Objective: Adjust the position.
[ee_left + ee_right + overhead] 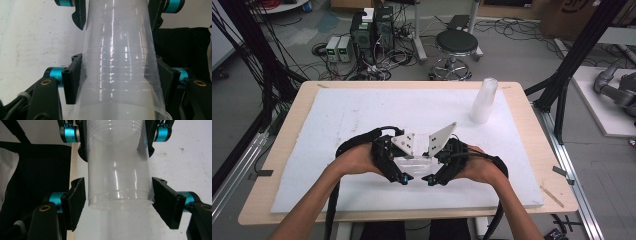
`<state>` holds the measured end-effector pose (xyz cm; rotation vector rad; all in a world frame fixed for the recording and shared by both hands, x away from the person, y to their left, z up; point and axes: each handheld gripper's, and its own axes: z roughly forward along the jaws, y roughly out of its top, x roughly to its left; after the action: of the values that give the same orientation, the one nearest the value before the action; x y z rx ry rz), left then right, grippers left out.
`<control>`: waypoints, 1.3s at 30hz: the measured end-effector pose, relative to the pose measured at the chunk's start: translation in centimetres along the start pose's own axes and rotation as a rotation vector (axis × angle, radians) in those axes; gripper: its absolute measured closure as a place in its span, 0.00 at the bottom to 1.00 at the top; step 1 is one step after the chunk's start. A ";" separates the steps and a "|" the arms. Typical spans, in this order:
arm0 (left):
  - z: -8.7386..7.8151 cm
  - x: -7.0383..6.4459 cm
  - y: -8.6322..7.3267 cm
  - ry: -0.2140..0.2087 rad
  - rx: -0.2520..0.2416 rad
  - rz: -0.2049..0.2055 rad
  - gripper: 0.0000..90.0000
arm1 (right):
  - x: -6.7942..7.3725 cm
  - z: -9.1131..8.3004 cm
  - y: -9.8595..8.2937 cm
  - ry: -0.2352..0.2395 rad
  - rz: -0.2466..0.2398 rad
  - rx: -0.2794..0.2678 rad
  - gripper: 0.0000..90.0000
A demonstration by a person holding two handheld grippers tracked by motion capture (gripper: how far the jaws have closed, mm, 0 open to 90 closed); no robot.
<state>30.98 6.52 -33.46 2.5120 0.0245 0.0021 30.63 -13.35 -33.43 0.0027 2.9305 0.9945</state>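
Clear cups (120,62) nested, lying between both jaw pairs; left gripper (401,176) clamping them, right gripper (432,178) jaws slightly apart, just beside.

Surface notes: clear plastic, matt black pads, pale board.
Cup (120,65) is thin see-through plastic, glossy, ribbed with fine rings. Fingers (75,202) carry matt black facing, rough-looking, possibly foam or rubber. Desk (287,120) has a light wood-look edge under a matt white sheet (362,110), faintly scuffed.
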 end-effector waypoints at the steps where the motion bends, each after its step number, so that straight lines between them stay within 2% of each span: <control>1: 0.0 0.0 0.0 0.000 0.001 0.002 0.38 | 0.0 0.1 0.0 0.000 0.001 -0.001 0.35; 3: 0.1 0.0 0.0 0.001 0.001 -0.001 0.38 | 0.0 0.2 0.1 0.011 -0.004 0.000 0.38; 5: 0.2 0.0 0.0 0.000 0.005 0.005 0.38 | 0.1 0.2 0.1 0.002 -0.009 0.005 0.46; 12: 0.3 0.0 -0.1 -0.005 -0.005 -0.005 0.36 | 0.0 0.2 0.0 0.005 -0.005 0.003 0.47; 14: 0.5 0.1 -0.2 -0.018 -0.012 0.002 0.32 | -0.1 0.2 0.0 0.005 -0.002 0.004 0.47; 15: 0.6 0.0 -0.3 -0.026 -0.026 -0.016 0.28 | -0.1 0.2 0.0 0.004 -0.004 0.008 0.47; 16: 0.6 0.0 -0.3 -0.026 -0.026 -0.016 0.19 | -0.1 0.2 0.0 0.004 -0.004 0.008 0.47; 17: 0.7 0.1 -0.4 -0.069 -0.025 -0.030 0.12 | -0.1 0.2 0.0 0.000 0.001 0.012 0.47; 18: 0.7 0.1 -0.4 -0.069 -0.025 -0.030 0.11 | -0.1 0.2 0.0 0.000 0.001 0.012 0.47; 19: 0.6 0.0 -0.5 -0.048 -0.020 -0.023 0.11 | -0.2 0.2 0.0 0.001 0.005 0.007 0.47; 22: 0.5 0.1 -0.5 -0.044 -0.025 -0.016 0.11 | -0.2 0.3 -0.1 -0.001 0.008 0.008 0.47; 23: 0.3 0.1 -0.5 -0.014 -0.044 -0.018 0.11 | -0.2 0.3 -0.1 0.000 0.010 0.008 0.47; 24: 0.3 0.1 -0.5 -0.014 -0.044 -0.018 0.11 | -0.2 0.3 -0.1 0.000 0.010 0.008 0.47; 27: -0.5 0.2 -1.0 0.015 -0.118 -0.041 0.12 | -0.2 0.2 -0.7 -0.010 0.020 -0.014 0.48; 28: -0.5 0.2 -1.0 0.015 -0.118 -0.041 0.13 | -0.3 0.2 -1.0 -0.009 0.022 -0.034 0.47; 30: -1.0 0.1 -1.7 0.027 -0.184 -0.051 0.15 | -0.2 0.1 -1.4 -0.008 0.029 -0.054 0.48; 31: -1.1 0.0 -2.2 0.032 -0.230 -0.063 0.15 | -0.2 0.0 -1.7 -0.015 0.030 -0.078 0.47; 32: -1.3 0.0 -2.5 0.038 -0.262 -0.064 0.15 | -0.2 -0.2 -2.4 -0.014 0.052 -0.130 0.47; 33: -1.6 -0.1 -3.7 0.070 -0.359 -0.066 0.15 | -0.2 -0.3 -2.9 -0.009 0.069 -0.167 0.47; 34: -1.6 -0.1 -3.7 0.070 -0.359 -0.066 0.15 | -0.2 -0.4 -3.3 -0.009 0.082 -0.192 0.47; 35: -1.9 -0.2 -4.6 0.099 -0.435 -0.076 0.15 | -0.1 -0.5 -3.6 -0.014 0.094 -0.212 0.47; 36: -1.9 -0.2 -4.6 0.099 -0.435 -0.076 0.15 | -0.1 -0.5 -3.6 -0.014 0.094 -0.212 0.47; 37: -1.9 -0.4 -5.5 0.122 -0.502 -0.094 0.15 | 0.0 -0.5 -4.2 -0.021 0.115 -0.255 0.47; 39: -1.7 -0.5 -6.3 0.136 -0.561 -0.117 0.15 | 0.1 -0.4 -4.7 -0.027 0.131 -0.303 0.47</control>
<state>30.39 12.66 -35.79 1.9431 0.1984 0.1166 30.53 -17.31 -35.98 0.1967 2.7532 1.4351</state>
